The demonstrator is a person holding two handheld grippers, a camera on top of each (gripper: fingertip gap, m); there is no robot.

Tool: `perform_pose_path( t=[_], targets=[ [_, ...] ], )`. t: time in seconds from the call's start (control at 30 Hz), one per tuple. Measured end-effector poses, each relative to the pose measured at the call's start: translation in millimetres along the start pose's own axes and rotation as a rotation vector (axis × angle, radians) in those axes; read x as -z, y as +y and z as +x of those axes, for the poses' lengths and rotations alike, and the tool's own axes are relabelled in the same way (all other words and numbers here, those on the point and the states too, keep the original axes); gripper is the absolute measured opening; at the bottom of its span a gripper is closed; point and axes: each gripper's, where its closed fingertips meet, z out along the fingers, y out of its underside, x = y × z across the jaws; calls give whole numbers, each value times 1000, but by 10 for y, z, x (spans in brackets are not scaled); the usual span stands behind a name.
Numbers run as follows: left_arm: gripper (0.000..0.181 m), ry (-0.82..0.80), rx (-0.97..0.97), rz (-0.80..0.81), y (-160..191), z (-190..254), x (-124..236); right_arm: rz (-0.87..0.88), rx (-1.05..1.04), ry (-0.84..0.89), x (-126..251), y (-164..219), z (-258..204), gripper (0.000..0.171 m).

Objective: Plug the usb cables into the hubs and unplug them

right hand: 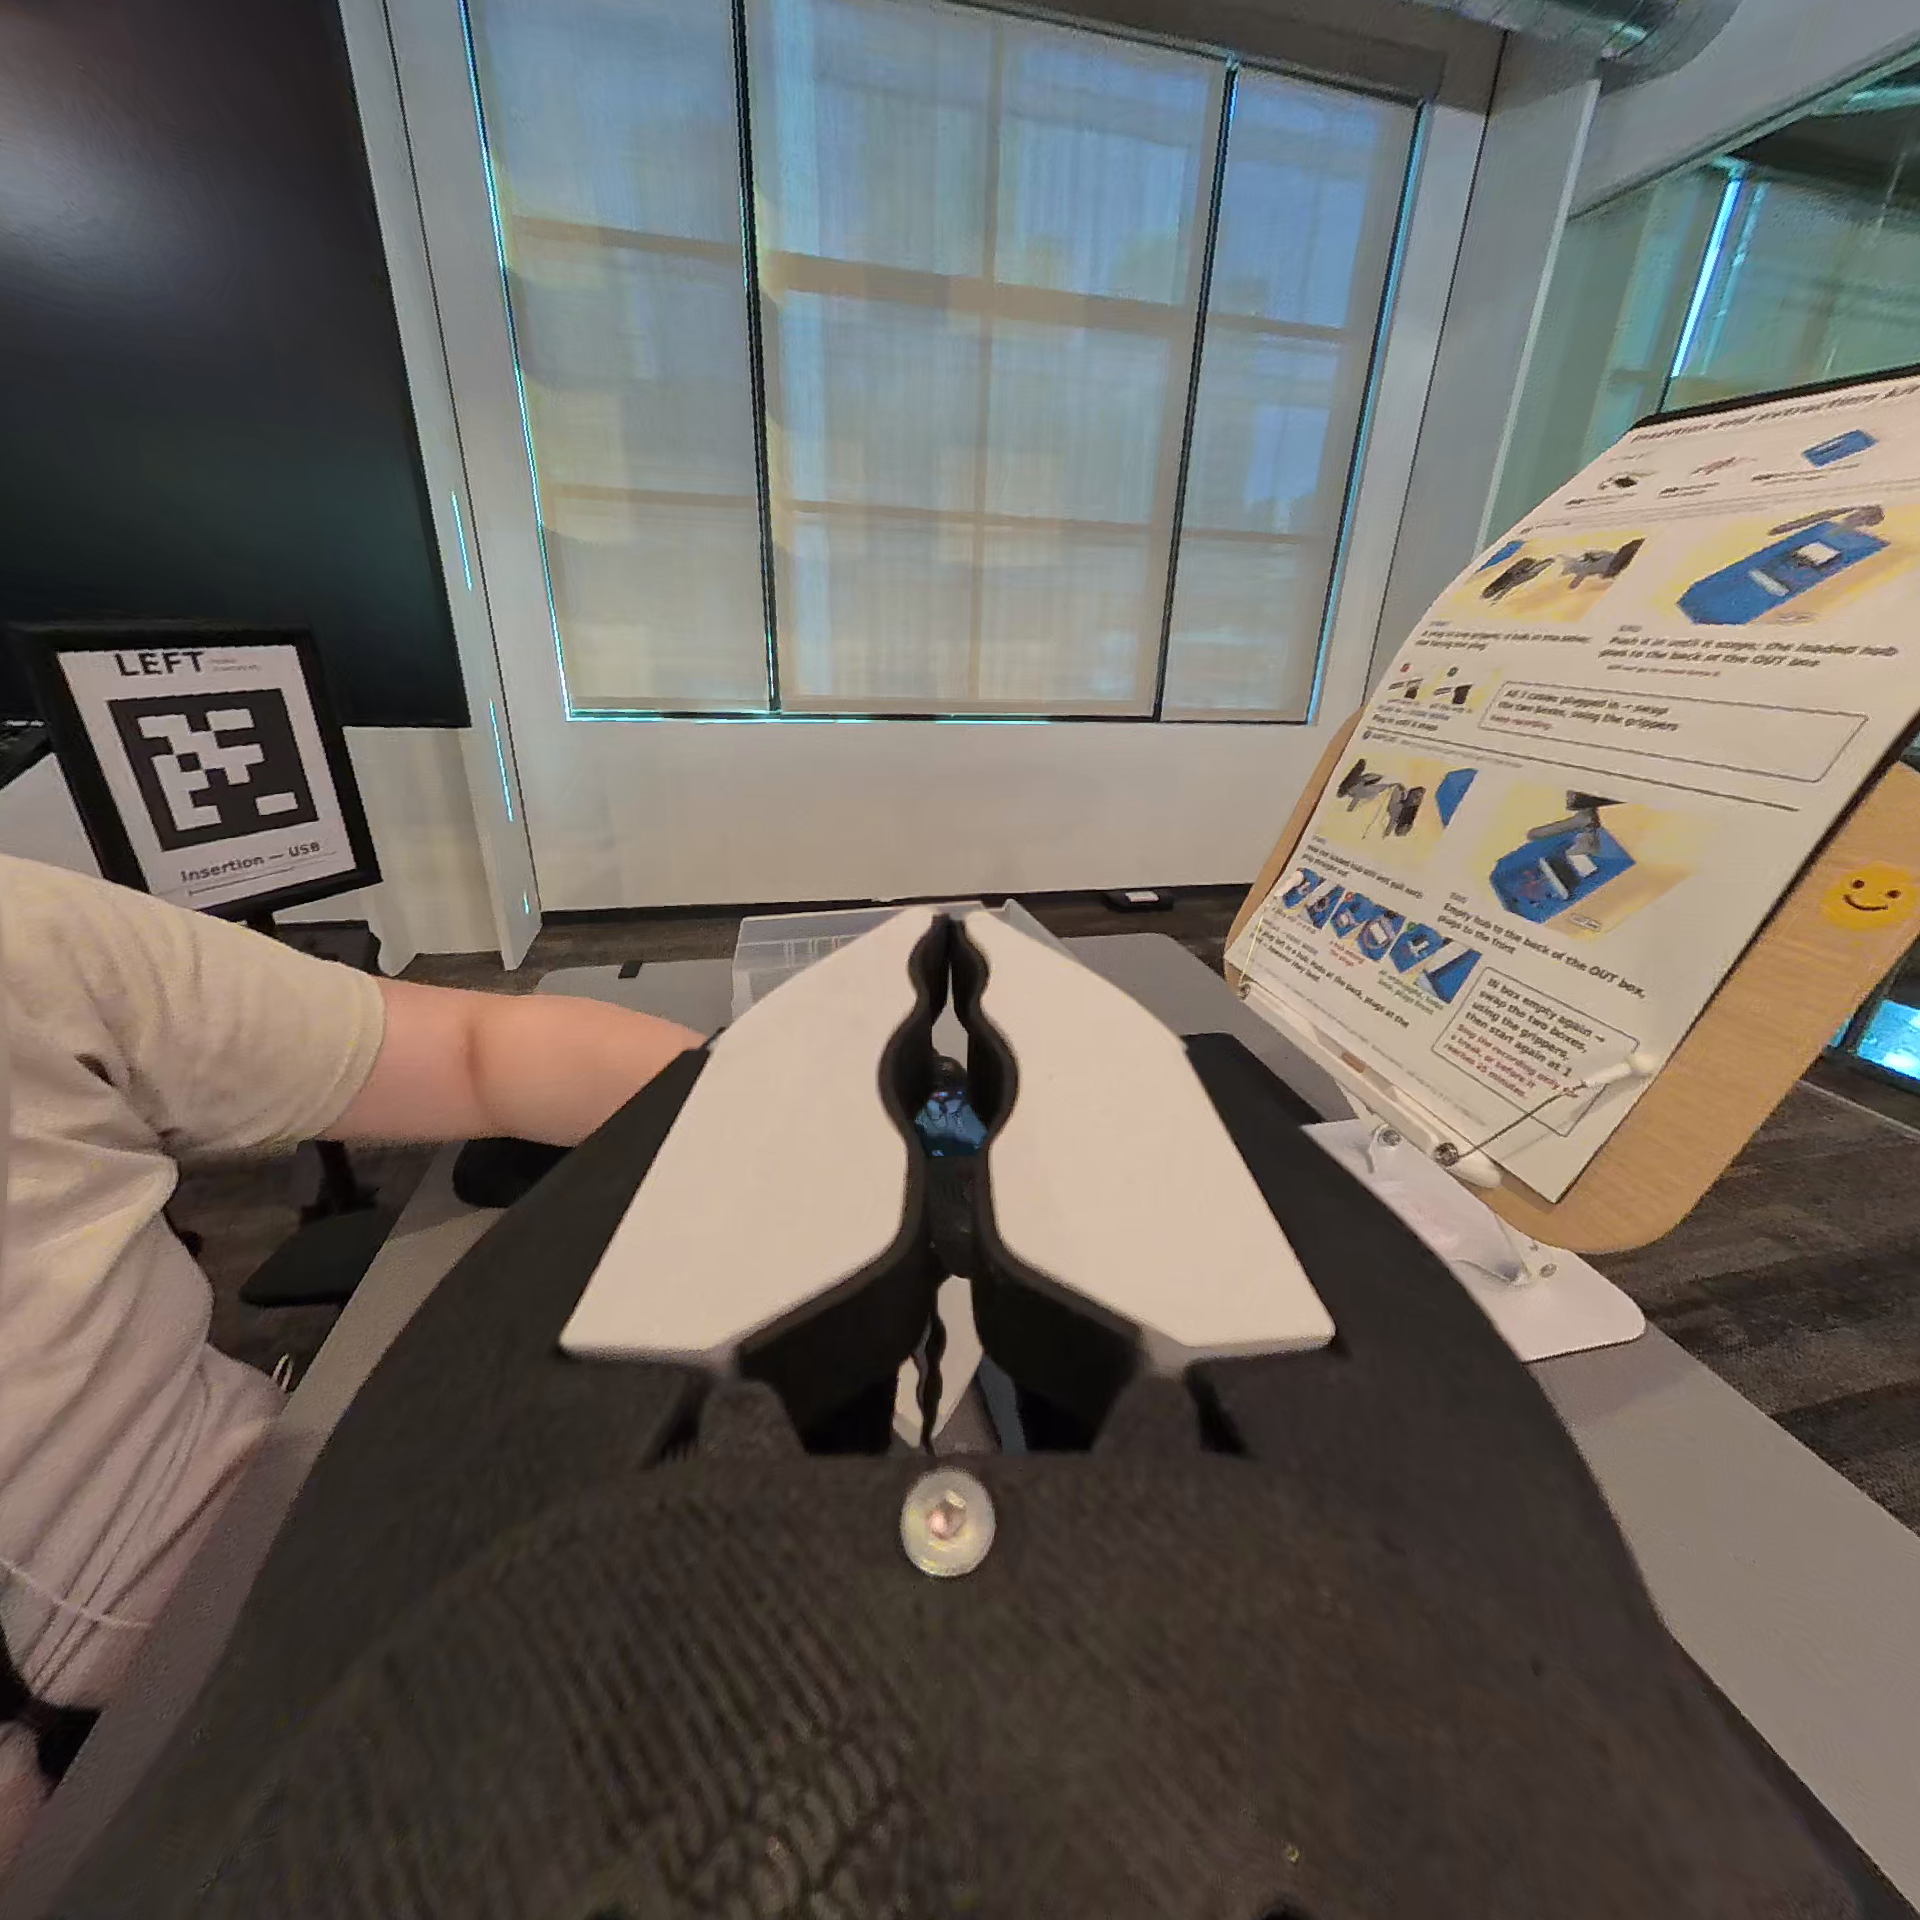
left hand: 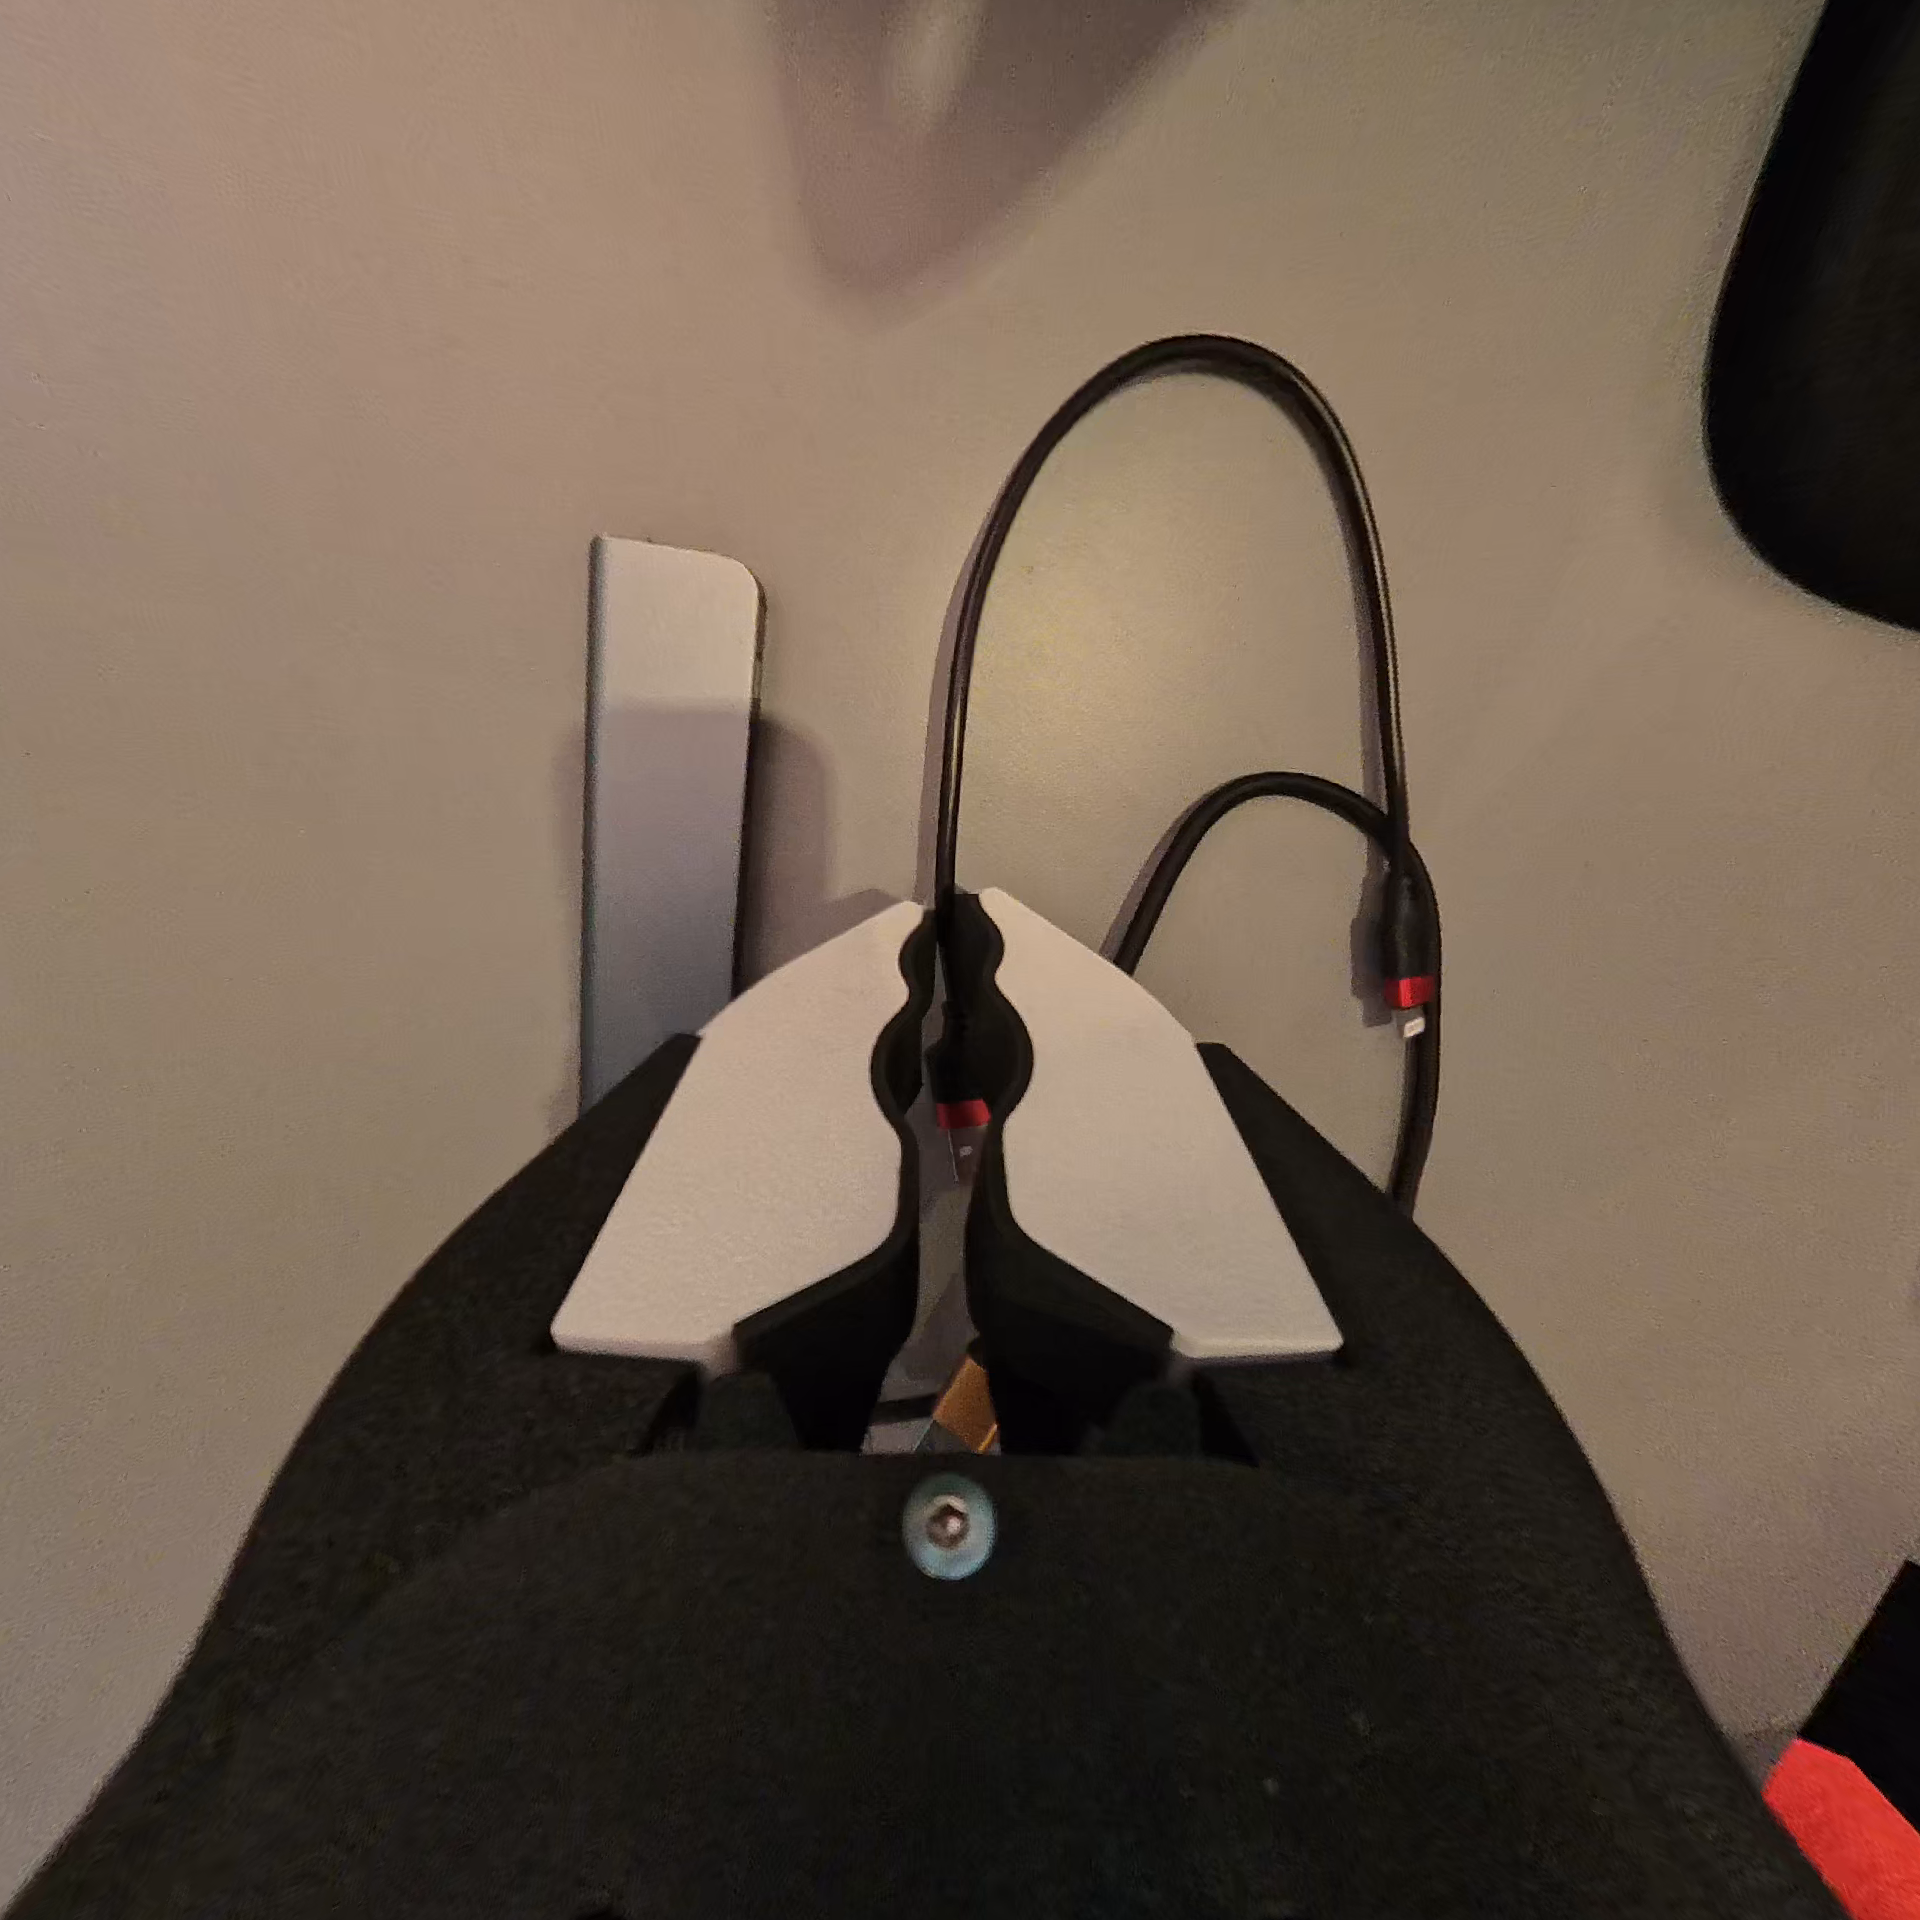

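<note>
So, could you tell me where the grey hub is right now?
In the left wrist view, the grey hub lies left of the left gripper, which grips the black cable.

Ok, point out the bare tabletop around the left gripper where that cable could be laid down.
Free: the beige tabletop left of the flat grey slab hub, and the strip beyond the black cable loop. Crowded: right of the left gripper, where the loop drops to a loose red-collared plug. The gripper is shut on the black cable.

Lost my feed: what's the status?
Left gripper shut on black USB cable. Right gripper shut, contents unclear. Grey hub beside left gripper, unobstructed.
</note>
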Motion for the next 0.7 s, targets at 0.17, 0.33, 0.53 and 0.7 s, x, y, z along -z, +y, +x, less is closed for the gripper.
perform_pose_path(
  t=[0.17,0.33,0.53,0.7],
  targets=[
    [2,21,-8,24,8,-12,-99,-9,-16,-15,-24,35,6,0],
    [3,25,-69,48,2,11,-107,-25,-2,-1,-37,69,26,0],
    [20,16,-137,138,-2,54,-42,-37,28,-5,-63,79,-12,5],
    [22,161,-84,313,-61,128,263,-65,44,2,-108,114,-21,7]
  ],
)
